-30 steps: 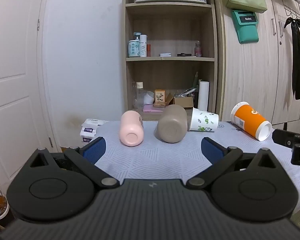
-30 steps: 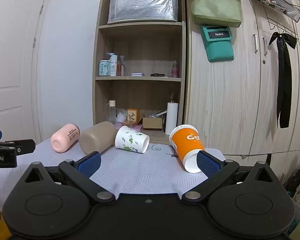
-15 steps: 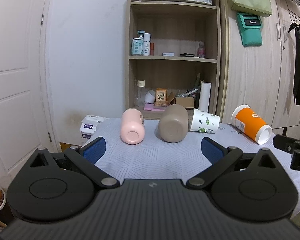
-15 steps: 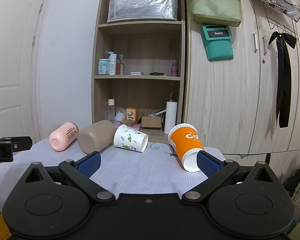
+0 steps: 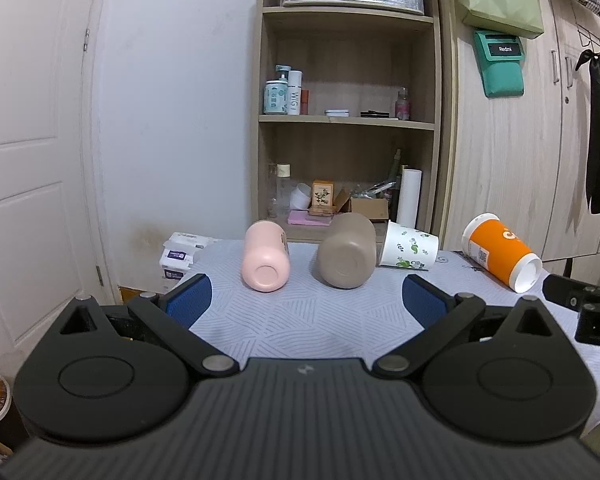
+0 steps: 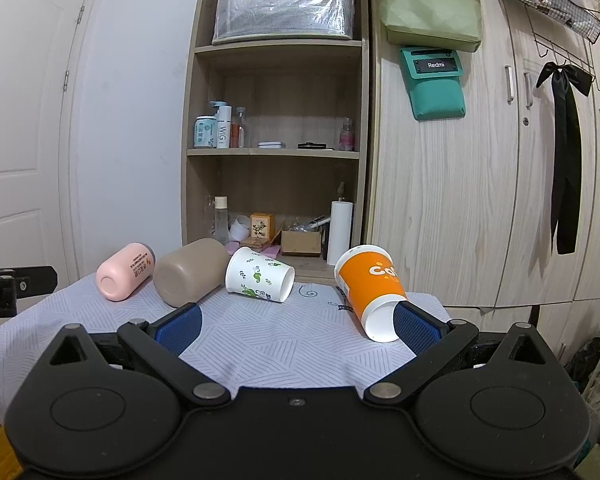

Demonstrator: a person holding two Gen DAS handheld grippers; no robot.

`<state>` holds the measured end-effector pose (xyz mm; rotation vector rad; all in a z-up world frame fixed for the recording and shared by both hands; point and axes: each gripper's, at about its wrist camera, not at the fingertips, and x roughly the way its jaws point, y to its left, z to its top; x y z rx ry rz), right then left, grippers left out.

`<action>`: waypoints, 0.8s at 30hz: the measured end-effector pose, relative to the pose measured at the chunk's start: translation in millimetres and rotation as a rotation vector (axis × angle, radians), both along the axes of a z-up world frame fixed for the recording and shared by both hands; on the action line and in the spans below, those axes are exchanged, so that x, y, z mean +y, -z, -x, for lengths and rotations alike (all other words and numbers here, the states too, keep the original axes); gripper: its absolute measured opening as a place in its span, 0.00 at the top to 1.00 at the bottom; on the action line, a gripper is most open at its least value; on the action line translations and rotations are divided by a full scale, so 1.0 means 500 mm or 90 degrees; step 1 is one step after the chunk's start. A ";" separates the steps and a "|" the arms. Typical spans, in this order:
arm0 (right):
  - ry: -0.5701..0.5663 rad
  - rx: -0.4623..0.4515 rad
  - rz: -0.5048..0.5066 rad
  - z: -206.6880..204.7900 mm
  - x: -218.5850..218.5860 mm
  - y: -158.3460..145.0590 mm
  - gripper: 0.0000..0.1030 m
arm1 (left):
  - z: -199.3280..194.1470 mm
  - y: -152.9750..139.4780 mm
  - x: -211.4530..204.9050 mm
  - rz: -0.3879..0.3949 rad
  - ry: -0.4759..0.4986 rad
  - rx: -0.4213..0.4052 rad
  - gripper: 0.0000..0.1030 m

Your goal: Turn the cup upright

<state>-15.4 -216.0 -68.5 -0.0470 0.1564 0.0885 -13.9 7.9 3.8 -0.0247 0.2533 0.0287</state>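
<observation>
Four cups on their sides along the far edge of a table under a pale lilac patterned cloth (image 5: 300, 320): a pink plastic tumbler (image 5: 265, 255) nearest the far left corner, base toward the left camera; a taupe matte tumbler (image 5: 346, 256) just beside it; a white paper cup printed with green leaves (image 5: 408, 245) close against the taupe one, whether touching or not unclear; an orange paper cup with a white rim (image 6: 370, 292) toward the right edge, tilted. Left gripper (image 5: 306, 298) low over the near edge, blue-padded fingers spread wide, nothing between them. Right gripper (image 6: 296, 326) likewise spread wide and empty, its right pad (image 6: 414, 328) just beside the orange cup's bottom end, contact not discernible. Behind the table, a wooden open shelf unit (image 6: 276, 152).
</observation>
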 end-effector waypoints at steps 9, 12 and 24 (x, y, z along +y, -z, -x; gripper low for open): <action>0.000 0.003 0.002 -0.001 0.001 0.001 0.00 | -0.001 0.000 -0.003 -0.016 0.002 0.005 0.00; 0.001 0.003 0.002 -0.002 0.001 0.001 0.00 | -0.001 0.000 -0.005 -0.018 0.003 0.005 0.00; -0.001 0.005 0.008 -0.002 0.003 0.003 0.00 | 0.000 -0.003 -0.005 -0.015 0.007 0.006 0.00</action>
